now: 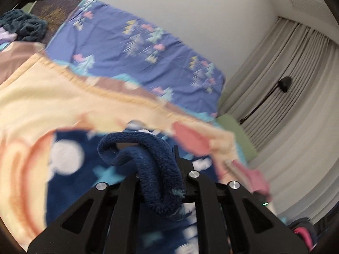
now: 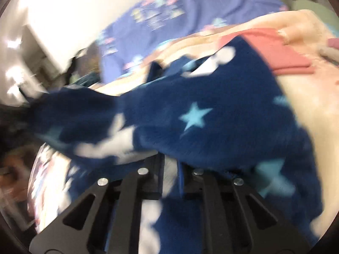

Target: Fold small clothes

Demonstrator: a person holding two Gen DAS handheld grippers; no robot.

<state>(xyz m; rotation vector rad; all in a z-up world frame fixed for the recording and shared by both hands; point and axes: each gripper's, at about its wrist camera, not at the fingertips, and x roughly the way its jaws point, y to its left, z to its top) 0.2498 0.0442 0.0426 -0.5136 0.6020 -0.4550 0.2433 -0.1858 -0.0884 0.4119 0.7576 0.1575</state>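
So the navy fleece garment (image 2: 211, 114), the fuzzy one with light blue stars and white blobs, is lying spread over the cream blanket (image 1: 42, 89) on the bed, and I've got both ends of its near side. In my right wrist view its long run goes roughly from lower right up toward the left, where a narrower part tapers off into the blur; I can't tell if that's a sleeve or a leg. It's all pretty smeared there.

My left gripper (image 1: 161, 169) has its jaws pressed together on a thick rolled hem of the fleece, which loops up out of the jaws and curls back down over them like a fat cuff. My right gripper (image 2: 170, 175) is clamped down too, pinching a flat fold of the same fleece right at the fingertips, with the cloth fanning out away from me.

Just past the fleece, touching its far edge, there's a folded salmon pink cloth (image 2: 281, 53) on the blanket. Beyond that is a purple sheet (image 1: 131, 48) with little trees, then the white wall, and grey curtains (image 1: 286, 89) off to the right in the left view. A dark teal fuzzy pile (image 1: 23, 27) sits at the far left corner of the bed.
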